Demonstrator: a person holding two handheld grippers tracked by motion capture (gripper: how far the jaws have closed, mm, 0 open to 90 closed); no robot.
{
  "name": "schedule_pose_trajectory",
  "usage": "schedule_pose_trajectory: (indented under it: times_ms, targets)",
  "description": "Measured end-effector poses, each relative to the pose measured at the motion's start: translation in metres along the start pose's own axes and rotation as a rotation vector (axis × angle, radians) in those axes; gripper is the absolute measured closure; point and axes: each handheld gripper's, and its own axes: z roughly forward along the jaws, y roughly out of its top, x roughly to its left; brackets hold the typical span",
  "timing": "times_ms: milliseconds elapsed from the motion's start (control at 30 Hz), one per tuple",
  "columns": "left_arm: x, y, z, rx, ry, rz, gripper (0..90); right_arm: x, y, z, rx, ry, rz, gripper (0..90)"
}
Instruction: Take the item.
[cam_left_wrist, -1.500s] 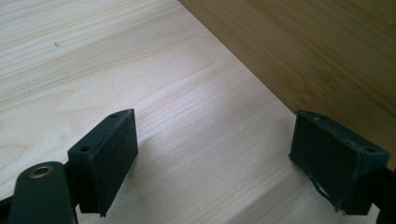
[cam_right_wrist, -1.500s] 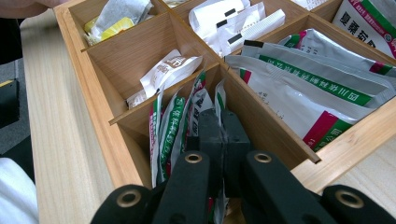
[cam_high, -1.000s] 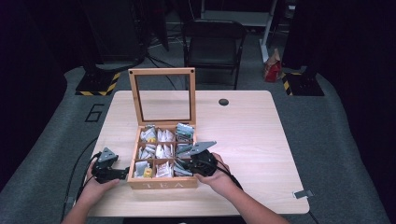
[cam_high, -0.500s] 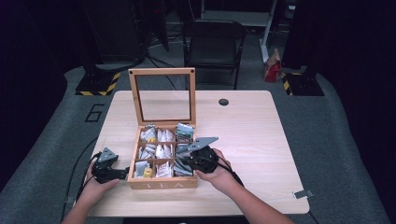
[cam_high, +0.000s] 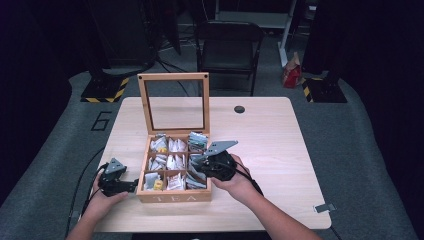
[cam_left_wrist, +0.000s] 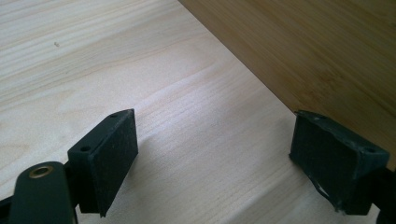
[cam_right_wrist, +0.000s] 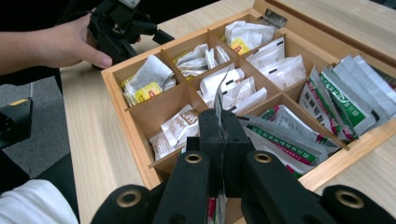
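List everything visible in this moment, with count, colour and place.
Table: one, light wood, centre of the high view.
Tea box: one, brown wood, nine compartments, near edge of the table, glass lid standing open.
Tea packets: many, mostly white, some green-striped or yellow-labelled, filling the compartments.
Held packet: one, white, seen edge-on, pinched above the box.
Chair: one, black, behind the table.
Red thing: one, on the floor past the table; too small to identify.
Floor: grey, with a "6" marking and yellow-black hazard stripes at left.
Left gripper: black, jaws open, resting on the table against the box's left side.
Right gripper: black, jaws shut on the held packet.
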Motion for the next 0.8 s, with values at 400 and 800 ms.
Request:
schedule_pose_trajectory:
  times_ms: [400,800]
  targets:
    - [0.000,0.000,0.000,0.000,0.000,0.000,14.5,0.001,0.015,-0.014,-0.016,0.010,-0.010,89.9]
    - [0.000,0.000,0.000,0.000,0.000,-0.001,14.5,-0.002,0.020,-0.023,-0.038,0.000,0.011,89.9]
